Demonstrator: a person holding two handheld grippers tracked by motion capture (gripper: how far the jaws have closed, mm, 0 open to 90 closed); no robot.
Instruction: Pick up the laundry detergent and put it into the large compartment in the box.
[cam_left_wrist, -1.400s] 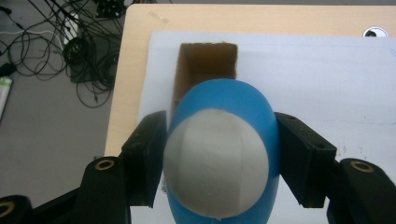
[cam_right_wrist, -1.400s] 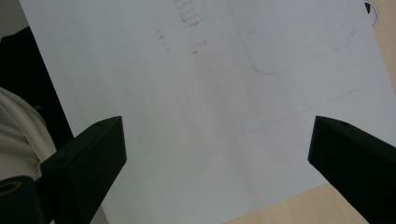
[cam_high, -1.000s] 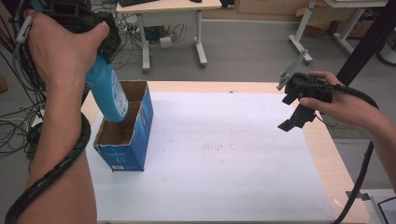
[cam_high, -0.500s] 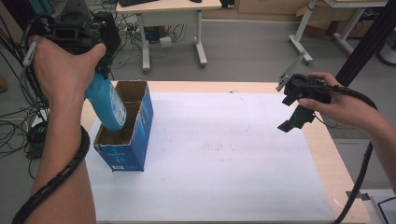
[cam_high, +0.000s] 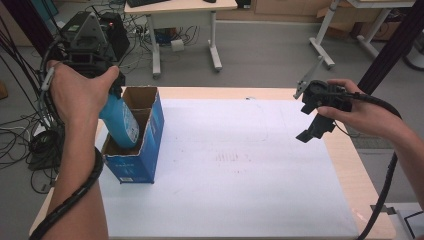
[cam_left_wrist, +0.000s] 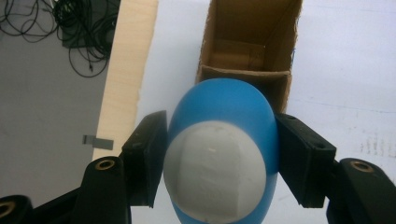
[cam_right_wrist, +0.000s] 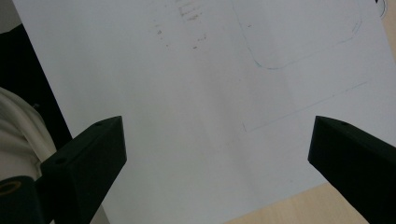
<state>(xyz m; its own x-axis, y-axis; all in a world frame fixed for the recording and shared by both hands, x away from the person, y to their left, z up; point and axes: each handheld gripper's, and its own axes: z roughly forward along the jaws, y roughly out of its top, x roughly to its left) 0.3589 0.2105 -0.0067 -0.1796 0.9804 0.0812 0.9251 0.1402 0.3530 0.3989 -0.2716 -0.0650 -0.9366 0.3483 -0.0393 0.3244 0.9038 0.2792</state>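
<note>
Change since the earlier frame: the left gripper (cam_high: 107, 92) has come down at the left of the high view, carrying the blue rounded plastic bottle with a white label (cam_high: 119, 122) from above the box rim to a position where its lower end sits inside the open-topped blue cardboard box with a brown interior (cam_high: 145, 150); the right gripper (cam_high: 312, 127) has kept its place at the right of the frame. Left gripper, state: jaws pinching the bottle from both sides, pads pressed on its blue body, as the left gripper view confirms (cam_left_wrist: 219, 154). Right gripper, state: jaws spread wide and holding nothing, hanging above the white paper sheet covering the wooden table (cam_high: 225, 165). Position of the bottle: left of centre in the high view, tilted, partly within the box and near its left wall; in the left gripper view the box mouth (cam_left_wrist: 250, 42) lies in the upper centre, beyond the bottle. Hazards, as judged: the tilted bottle may catch the cardboard rim or the inner flap and tip or push the light box, which nothing steadies; a release at this tilt may leave the bottle leaning or wedged; the smooth rounded body may slip between the pads.
</note>
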